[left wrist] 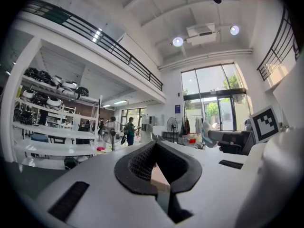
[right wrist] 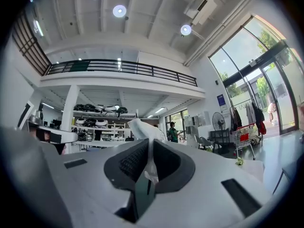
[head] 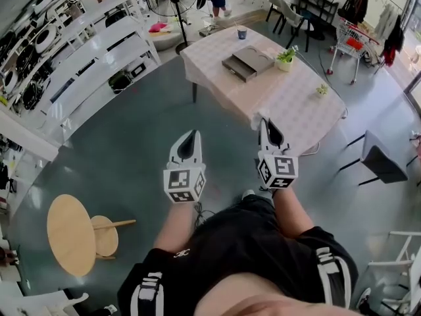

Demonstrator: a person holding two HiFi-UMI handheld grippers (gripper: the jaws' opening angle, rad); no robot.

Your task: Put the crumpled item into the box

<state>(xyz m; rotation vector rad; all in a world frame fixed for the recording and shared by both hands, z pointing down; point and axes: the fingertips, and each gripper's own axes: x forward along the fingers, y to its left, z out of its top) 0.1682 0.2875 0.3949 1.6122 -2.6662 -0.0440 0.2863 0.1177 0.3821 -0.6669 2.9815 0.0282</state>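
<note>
My right gripper [right wrist: 148,148] is shut on a white crumpled item [right wrist: 141,129], which sticks up past the jaw tips. In the head view this gripper [head: 264,125] is held at waist height, short of the near edge of the table [head: 296,110]. The left gripper [head: 191,138] is level with it to the left, shut with nothing in it, its jaws meeting at the tip [left wrist: 155,143]. A flat grey box [head: 247,62] lies on the far part of the table, well beyond both grippers. The left gripper view shows the crumpled item [left wrist: 207,131] at its right.
On the table stand a potted plant [head: 285,58], a small plant [head: 321,90] and a cup [head: 242,32]. A grey chair [head: 379,158] stands right of the table. White shelves [head: 89,64] run along the left. A round wooden side table [head: 69,234] sits on the floor at lower left.
</note>
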